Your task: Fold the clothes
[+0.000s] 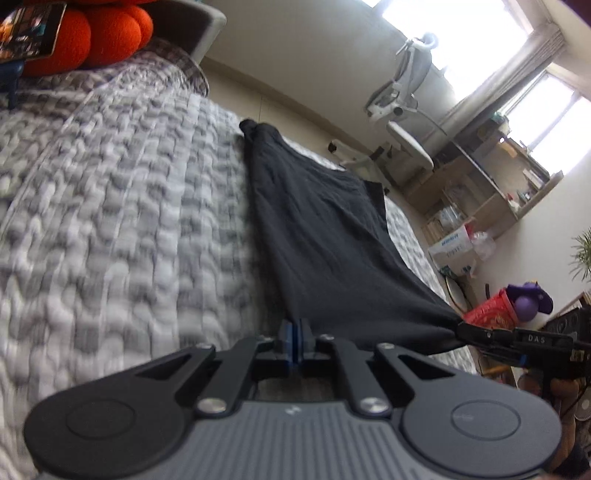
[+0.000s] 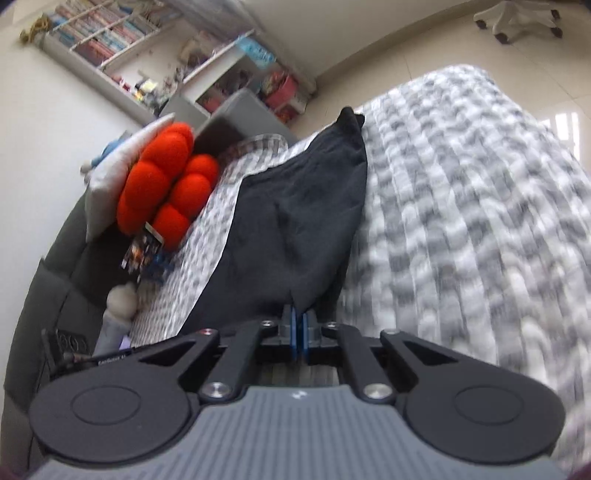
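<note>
A black garment (image 1: 314, 221) lies stretched lengthwise on a bed with a grey-and-white quilt (image 1: 129, 221). In the left wrist view my left gripper (image 1: 295, 326) is shut, its blue pads pinching the garment's near edge. At the right of that view, my right gripper (image 1: 461, 328) holds the neighbouring corner pulled into a point. In the right wrist view the right gripper (image 2: 300, 319) is shut on the near edge of the black garment (image 2: 295, 206), which runs away to a bunched far tip. The cloth between the two held points hangs taut.
An orange knotted cushion (image 1: 92, 33) and a grey headboard sit at the bed's head, with a small picture card (image 2: 142, 247) and a soft toy (image 2: 120, 299) nearby. Beyond the bed are a white office chair (image 1: 402, 122), wooden shelves (image 1: 480, 184) and a bookshelf (image 2: 129, 44).
</note>
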`<state>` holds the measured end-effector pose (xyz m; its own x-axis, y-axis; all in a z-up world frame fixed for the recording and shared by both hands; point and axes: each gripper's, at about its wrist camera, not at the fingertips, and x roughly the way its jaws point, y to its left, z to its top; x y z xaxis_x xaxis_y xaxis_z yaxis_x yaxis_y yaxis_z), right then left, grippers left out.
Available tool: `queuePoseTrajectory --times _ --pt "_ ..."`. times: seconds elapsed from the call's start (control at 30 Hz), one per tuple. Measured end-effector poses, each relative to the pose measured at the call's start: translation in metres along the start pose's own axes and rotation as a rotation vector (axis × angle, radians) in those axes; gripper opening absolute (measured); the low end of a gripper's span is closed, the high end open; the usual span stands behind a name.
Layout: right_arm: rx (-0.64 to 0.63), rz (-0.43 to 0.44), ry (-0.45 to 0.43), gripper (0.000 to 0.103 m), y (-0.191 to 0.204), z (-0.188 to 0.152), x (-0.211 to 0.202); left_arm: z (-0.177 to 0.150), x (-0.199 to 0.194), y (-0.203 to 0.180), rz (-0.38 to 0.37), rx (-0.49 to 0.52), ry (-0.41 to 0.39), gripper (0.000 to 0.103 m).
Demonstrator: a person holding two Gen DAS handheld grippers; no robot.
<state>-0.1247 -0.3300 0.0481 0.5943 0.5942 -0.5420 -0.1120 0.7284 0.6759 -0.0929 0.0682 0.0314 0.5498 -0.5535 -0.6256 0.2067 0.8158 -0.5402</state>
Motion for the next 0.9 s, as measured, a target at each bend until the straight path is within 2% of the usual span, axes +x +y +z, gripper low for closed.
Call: queuePoseTrajectory --times 0.17,0.27,0.33,0.43,0.53,0.6,0.63,0.7,0.77,0.9 --pt "0.033 -0.025 0.089 0.005 -0.016 -0.036 0.001 -0.034 -0.001 0.004 0.039 0.020 0.070 0.003" --pt "0.020 -0.054 0.111 0.008 -0.021 -0.042 0.004 -0.034 0.000 0.009 0.044 0.039 0.060 0.007" --pt "-0.012 -0.062 0.100 0.013 -0.018 -0.038 0.000 -0.032 -0.003 0.008 0.056 0.059 0.052 0.009" --pt "-0.146 -0.146 0.061 0.016 -0.006 -0.031 -0.010 -0.026 -0.011 0.010 0.086 0.071 0.025 0.014" --pt "-0.188 -0.138 0.017 0.016 -0.008 -0.018 -0.016 -0.011 -0.017 0.013 0.103 0.080 -0.023 0.018" --pt "-0.216 -0.131 -0.008 0.016 -0.009 -0.011 -0.016 0.000 -0.015 0.013 0.095 0.072 -0.053 0.027" --pt "-0.229 -0.126 -0.018 0.016 -0.009 -0.007 -0.014 0.005 -0.012 0.011 0.085 0.073 -0.063 0.028" --pt "-0.268 -0.075 -0.025 0.016 -0.003 -0.003 -0.006 0.015 -0.005 0.004 0.063 0.096 -0.083 0.030" --pt "-0.308 -0.004 -0.009 0.016 0.002 0.000 0.008 0.025 0.008 -0.003 0.045 0.123 -0.091 0.031" --pt "-0.383 0.040 0.072 0.016 0.010 -0.002 0.045 0.040 0.036 -0.013 0.051 0.159 -0.094 0.032"
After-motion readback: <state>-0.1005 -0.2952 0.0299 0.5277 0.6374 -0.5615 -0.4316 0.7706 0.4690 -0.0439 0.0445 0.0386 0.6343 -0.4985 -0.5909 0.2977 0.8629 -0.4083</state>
